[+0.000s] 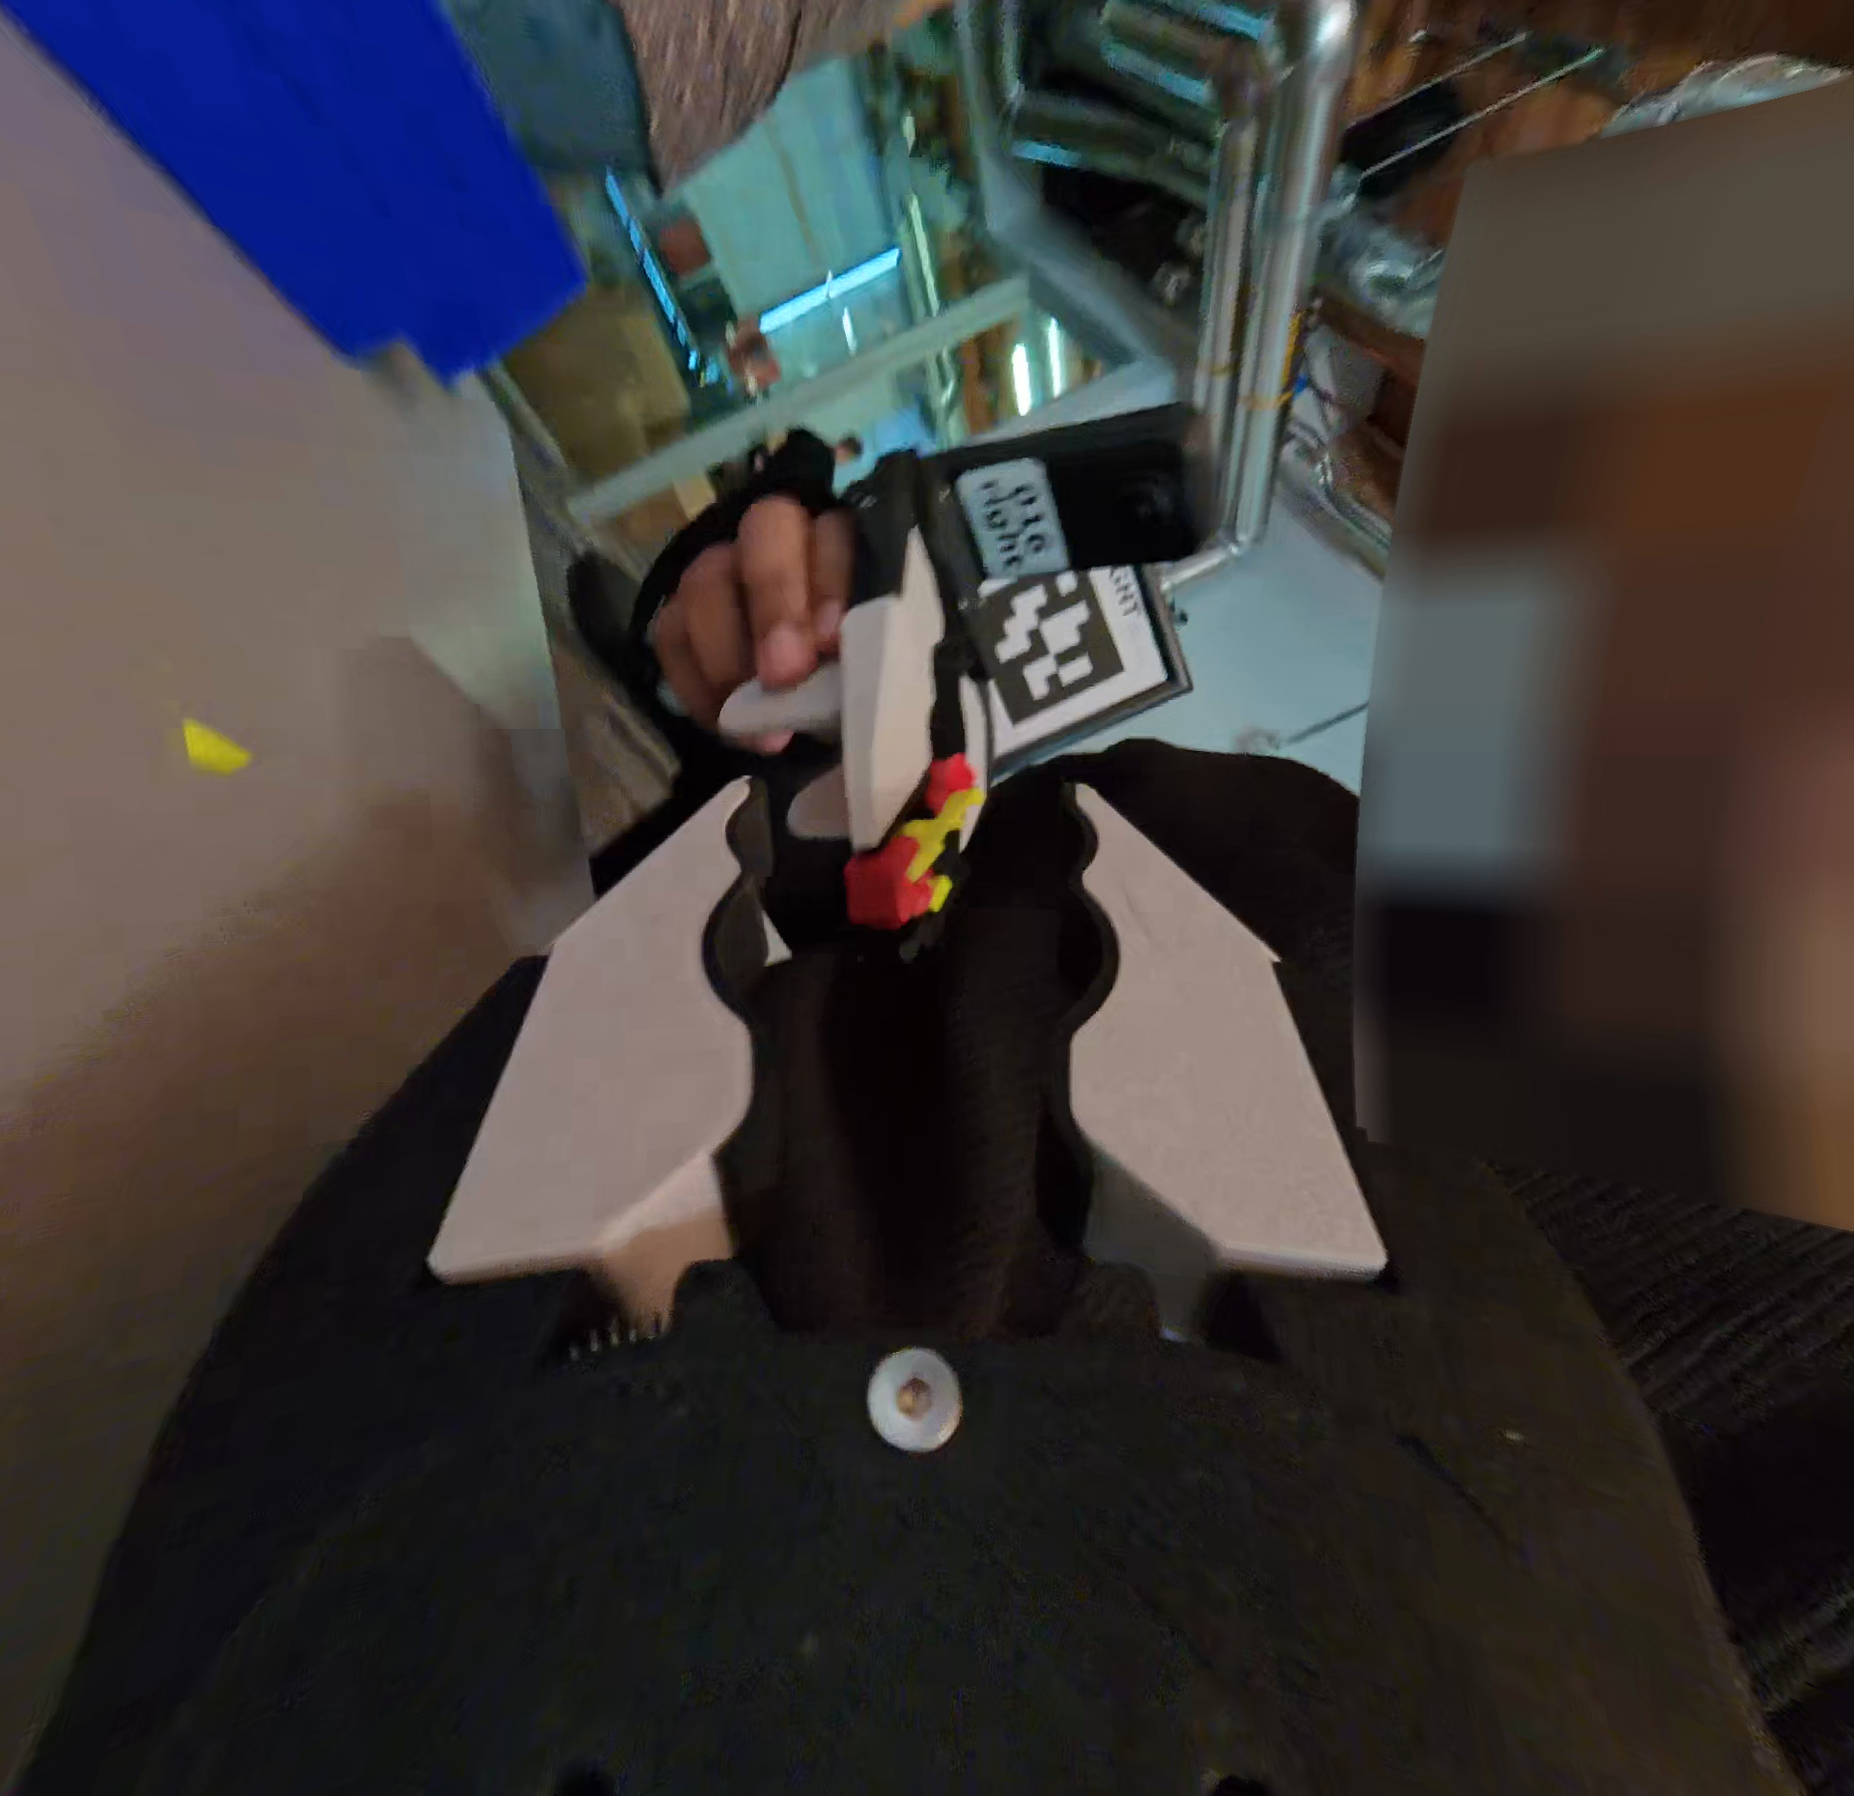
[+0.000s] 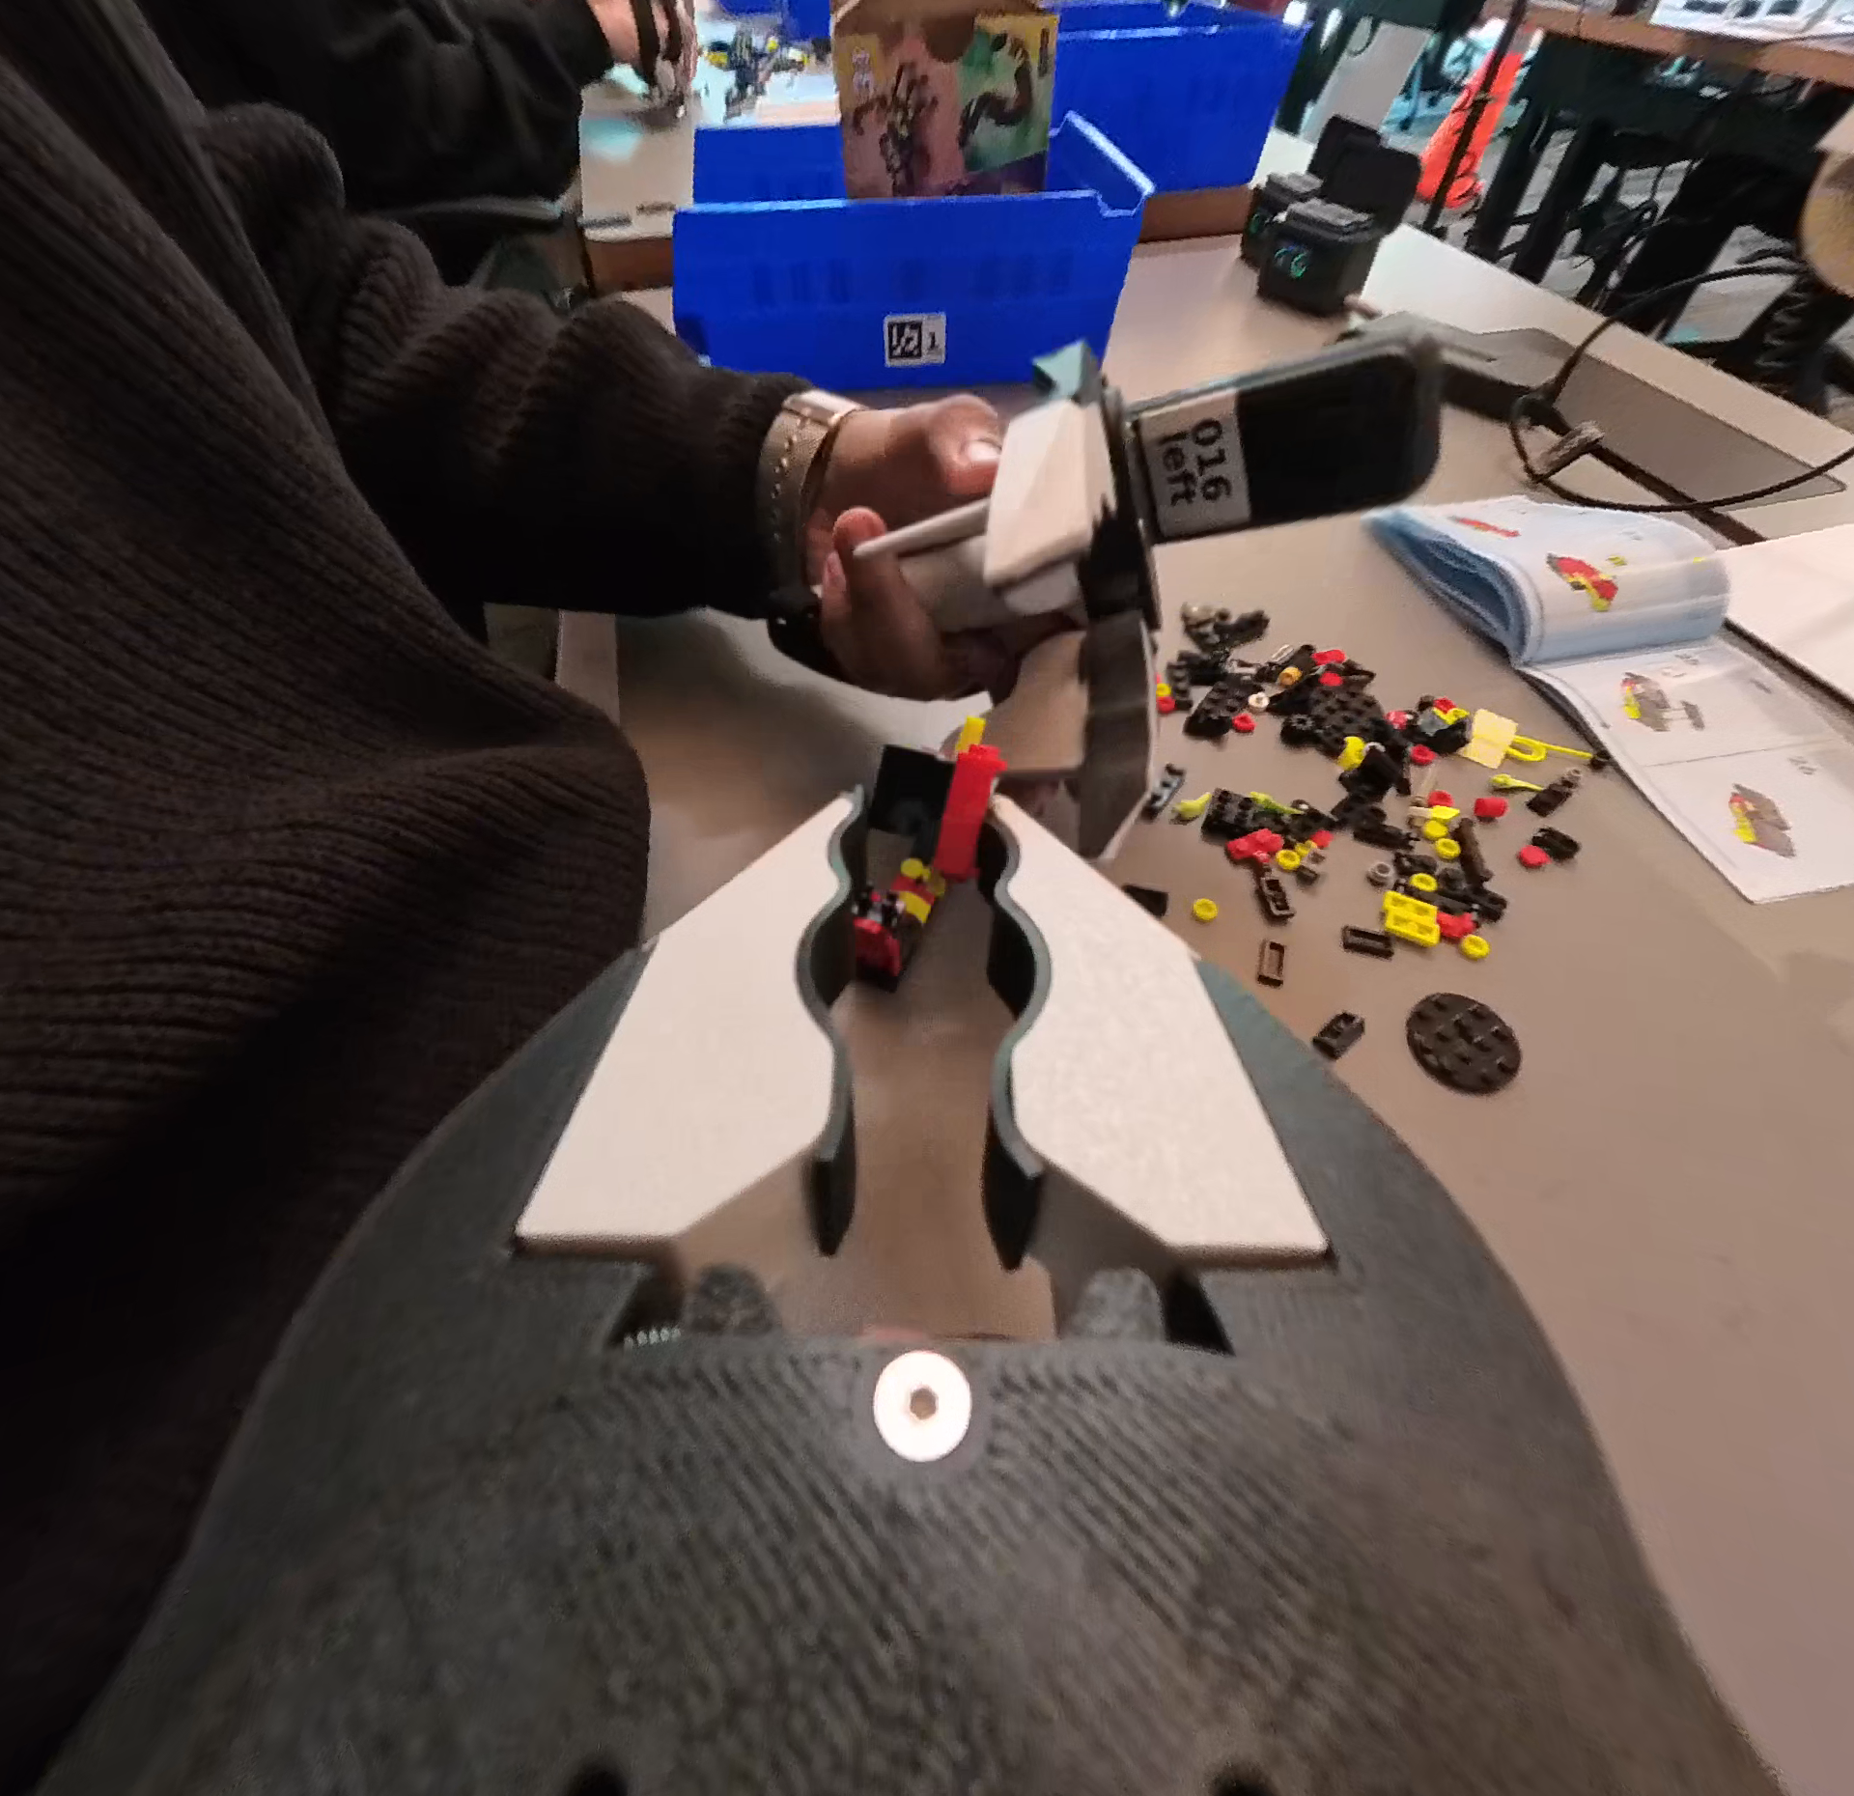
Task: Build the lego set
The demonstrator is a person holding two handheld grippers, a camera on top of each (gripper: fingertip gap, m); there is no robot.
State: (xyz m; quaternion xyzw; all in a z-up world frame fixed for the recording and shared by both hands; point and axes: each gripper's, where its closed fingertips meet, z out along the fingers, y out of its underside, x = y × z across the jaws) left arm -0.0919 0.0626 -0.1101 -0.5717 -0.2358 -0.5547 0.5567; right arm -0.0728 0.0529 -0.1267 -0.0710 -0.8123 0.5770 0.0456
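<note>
- Step in hand: mid-build. The partly built red, yellow and black model (image 2: 958,815) is held up off the surface (image 2: 1655,1096), in front of the person's dark sweater.
- Right tool (image 2: 928,810): fingers closed in on the model at the tips, and I judge it a firm clamp.
- Left tool (image 1: 913,795): fingers spread wide with nothing gripped. It hangs just beside the model, on the far right side of it in the right wrist view. I cannot tell if one finger touches it.
- Loose pieces (image 2: 1334,795) lie scattered on the surface to the right, mostly black with some yellow and red. A round black plate (image 2: 1463,1043) lies nearer, apart from the heap.
- The open instruction booklet (image 2: 1565,584) lies far right, past the pieces.
- Next move, my judgement: steady the model with the right tool and send the left to the heap for the next piece. The parts are small, so it needs a fine pinch and square alignment before pressing.
- Writing: a white label on each tool's camera body (image 2: 1199,474). Also a black-and-white square marker tag (image 1: 1053,644) on the right tool.
- More writing: a small sticker (image 2: 914,339) on the blue bin (image 2: 803,273) at the far side, and a set box (image 2: 943,103) with colour artwork standing in it. No wording recorded.
</note>
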